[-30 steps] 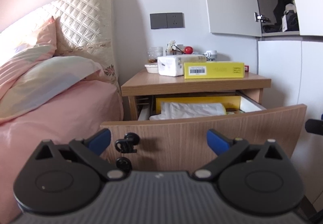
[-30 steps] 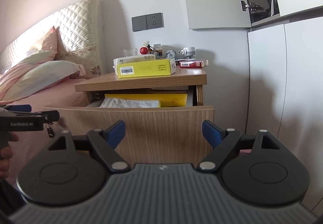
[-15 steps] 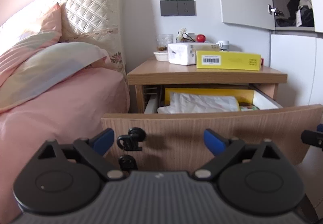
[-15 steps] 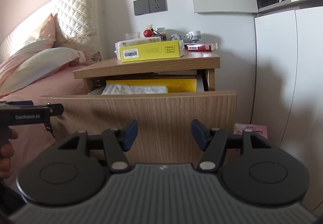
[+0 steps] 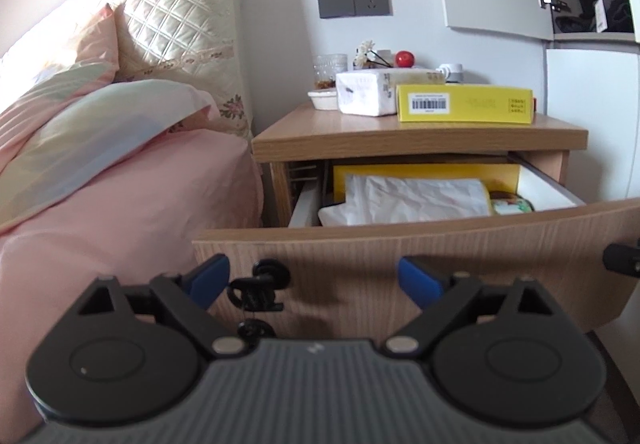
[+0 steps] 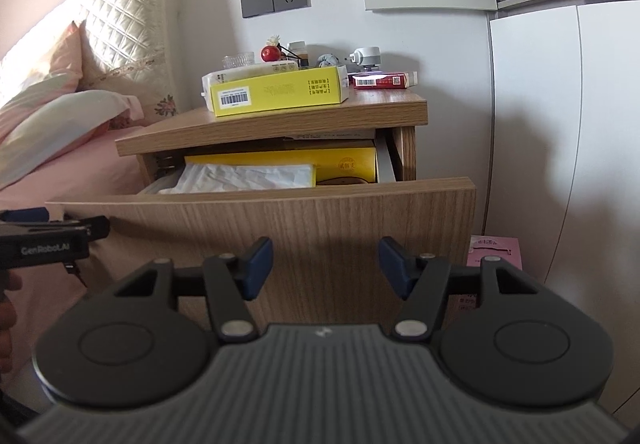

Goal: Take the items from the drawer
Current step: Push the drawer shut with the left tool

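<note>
Left gripper (image 5: 314, 280) and right gripper (image 6: 326, 264), lower centre, both spread and empty, before the drawer (image 6: 280, 215) front's top edge; white bag (image 5: 416, 199) behind.

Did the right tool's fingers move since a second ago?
Yes. The right tool has narrowed its gap: its blue fingers now sit closer together against the drawer front than a second ago, though still open.

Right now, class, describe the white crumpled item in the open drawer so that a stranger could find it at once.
Start at the wooden nightstand beside the pink bed; its drawer is pulled open. Inside lies the white crumpled bag, in front of a flat yellow box. It alone is white and wrinkled.
</note>
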{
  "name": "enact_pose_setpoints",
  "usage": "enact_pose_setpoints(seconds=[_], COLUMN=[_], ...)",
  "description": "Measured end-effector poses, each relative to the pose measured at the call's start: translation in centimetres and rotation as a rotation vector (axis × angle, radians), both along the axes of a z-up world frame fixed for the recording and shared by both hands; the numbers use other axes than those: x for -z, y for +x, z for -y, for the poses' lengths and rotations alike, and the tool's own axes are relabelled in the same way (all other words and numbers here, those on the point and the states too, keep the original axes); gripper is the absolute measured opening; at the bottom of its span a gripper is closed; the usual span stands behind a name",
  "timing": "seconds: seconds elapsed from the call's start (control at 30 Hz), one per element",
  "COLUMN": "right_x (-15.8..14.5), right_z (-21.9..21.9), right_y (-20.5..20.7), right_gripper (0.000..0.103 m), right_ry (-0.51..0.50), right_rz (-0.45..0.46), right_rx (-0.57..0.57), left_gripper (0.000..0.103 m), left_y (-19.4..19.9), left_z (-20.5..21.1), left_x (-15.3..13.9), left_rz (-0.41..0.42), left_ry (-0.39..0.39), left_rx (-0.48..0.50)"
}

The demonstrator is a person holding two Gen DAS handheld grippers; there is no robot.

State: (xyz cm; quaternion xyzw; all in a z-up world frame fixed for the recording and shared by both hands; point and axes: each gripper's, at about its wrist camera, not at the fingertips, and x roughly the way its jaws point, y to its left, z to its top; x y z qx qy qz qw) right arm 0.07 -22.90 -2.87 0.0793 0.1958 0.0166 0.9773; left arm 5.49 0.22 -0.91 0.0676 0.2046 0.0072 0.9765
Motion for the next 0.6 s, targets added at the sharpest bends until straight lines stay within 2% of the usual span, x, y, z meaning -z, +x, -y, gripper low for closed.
enact_pose_setpoints(seconds=[0.13,0.37,0.6], right_x=[0.1,0.1,0.0], right_z=[-0.4,0.3,0.9], right_y=[0.4,2.0,3.2], right_gripper=[0.064,0.064,0.064], right_ry=[-0.003,-0.018,0.014], right_rz=[-0.007,-0.012,-0.024], right_rx=[0.016,0.034,0.021], left_gripper=[0.098,0.098,0.100], left_y=[0.2,0.9,1.9], left_z=[0.4,0.2,0.2], left_x=[0.1,0.0,0.2], left_rz=[0.002,-0.011,-0.020], left_ry=[0.021,0.000,0.009], left_rx=[0.016,0.031,0.045])
